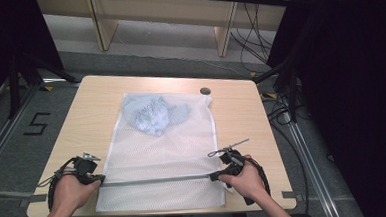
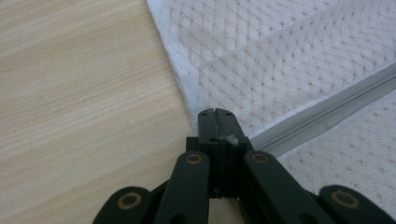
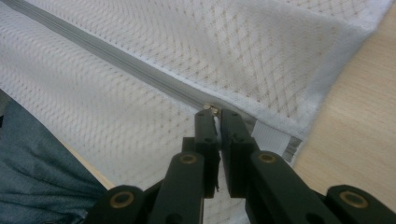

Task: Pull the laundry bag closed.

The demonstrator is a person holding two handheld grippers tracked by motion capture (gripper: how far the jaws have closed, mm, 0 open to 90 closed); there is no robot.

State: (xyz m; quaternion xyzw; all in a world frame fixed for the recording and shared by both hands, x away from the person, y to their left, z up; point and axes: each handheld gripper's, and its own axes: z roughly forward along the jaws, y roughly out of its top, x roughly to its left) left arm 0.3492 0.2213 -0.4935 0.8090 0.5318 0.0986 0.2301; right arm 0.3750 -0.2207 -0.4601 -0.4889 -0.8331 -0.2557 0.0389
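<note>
Nearest the person, along the table's front edge, one white mesh bag is laid flat, and one grey zipper is seen running across its near end from side to side. The left gripper is clenched on the bag's left edge, right where the zipper begins; in the left gripper view its jaws are pressed together with a scrap of white fabric pinched between them. The right gripper is set at the zipper's other end; in the right gripper view its jaws are nearly closed around a small metal piece, judged to be the zipper pull, with a thin gap left between them.

The zipper is seen as a closed line along its whole visible run, and the pull is found at the far right end. The zipping is therefore judged to be done or all but done; what is left appears to be a last tug, if any, and the letting go of both ends.

Farther off, inside the bag's far end, one crumpled pale-blue garment is held. Beyond it, just off the bag's far right corner, one small dark round object is lying on the table; what it is cannot be told.

Counted: one bag, one zipper, one garment, one round object, two grippers.
</note>
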